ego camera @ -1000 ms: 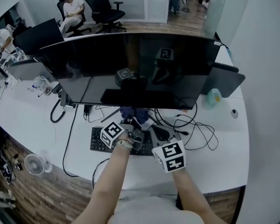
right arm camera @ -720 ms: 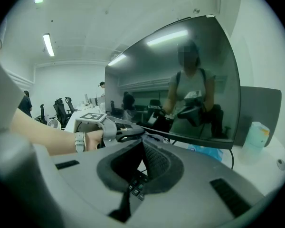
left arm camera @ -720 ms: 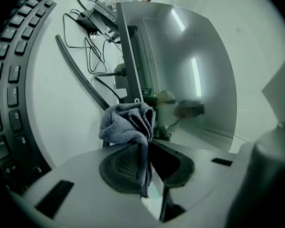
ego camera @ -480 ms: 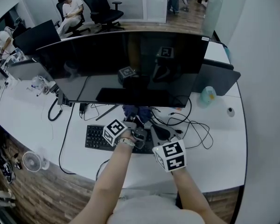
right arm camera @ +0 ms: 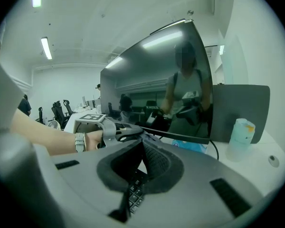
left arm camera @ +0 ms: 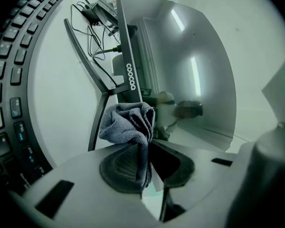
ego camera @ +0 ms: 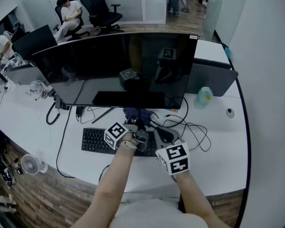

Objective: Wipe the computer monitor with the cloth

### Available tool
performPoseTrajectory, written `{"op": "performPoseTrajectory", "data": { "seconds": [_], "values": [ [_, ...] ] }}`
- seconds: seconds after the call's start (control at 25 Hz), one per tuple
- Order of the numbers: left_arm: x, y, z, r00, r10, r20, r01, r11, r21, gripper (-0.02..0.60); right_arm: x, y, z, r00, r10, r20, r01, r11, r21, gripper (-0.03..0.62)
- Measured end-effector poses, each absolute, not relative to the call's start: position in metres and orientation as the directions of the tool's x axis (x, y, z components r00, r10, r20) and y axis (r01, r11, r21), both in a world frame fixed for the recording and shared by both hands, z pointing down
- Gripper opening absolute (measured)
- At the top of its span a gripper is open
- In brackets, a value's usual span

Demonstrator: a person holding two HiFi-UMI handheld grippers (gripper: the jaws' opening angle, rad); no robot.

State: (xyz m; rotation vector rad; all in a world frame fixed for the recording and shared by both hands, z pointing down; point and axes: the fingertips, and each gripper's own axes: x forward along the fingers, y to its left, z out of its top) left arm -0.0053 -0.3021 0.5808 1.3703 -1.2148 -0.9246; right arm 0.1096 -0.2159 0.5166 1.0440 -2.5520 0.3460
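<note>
The wide black monitor (ego camera: 114, 70) stands on the white desk (ego camera: 223, 151), its screen dark and reflecting both grippers. My left gripper (ego camera: 138, 127) sits just under the monitor's lower edge, shut on a crumpled blue-grey cloth (ego camera: 134, 114). In the left gripper view the cloth (left arm camera: 128, 125) bunches out from between the jaws, close to the monitor's (left arm camera: 180, 70) bottom bezel and stand leg. My right gripper (ego camera: 164, 135) hovers beside it over the keyboard, jaws together with nothing in them. The right gripper view shows my right gripper (right arm camera: 141, 148) facing the left gripper and the screen (right arm camera: 156, 89).
A black keyboard (ego camera: 97, 140) lies in front of the monitor, with loose black cables (ego camera: 194, 137) to the right. A pale blue bottle (ego camera: 204, 96) and another screen's back (ego camera: 213, 77) stand at the right. People sit on office chairs (ego camera: 69, 13) behind. A small fan (ego camera: 31, 164) is on the floor.
The head view has drifted, so the monitor and keyboard sit further left in the picture. Both grippers hold almost the same pose, the cloth still in the left one.
</note>
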Motion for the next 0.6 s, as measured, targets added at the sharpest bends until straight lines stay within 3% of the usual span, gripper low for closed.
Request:
{"op": "performPoseTrajectory", "data": {
  "seconds": [0.6],
  "values": [
    [0.034,-0.308,0.579,0.194,-0.978,0.076,-0.180,0.041,0.983,0.060,0.147,-0.219,0.519,-0.648,-0.642,0.411,-0.734,0.670,-0.111,0.008]
  ]
}}
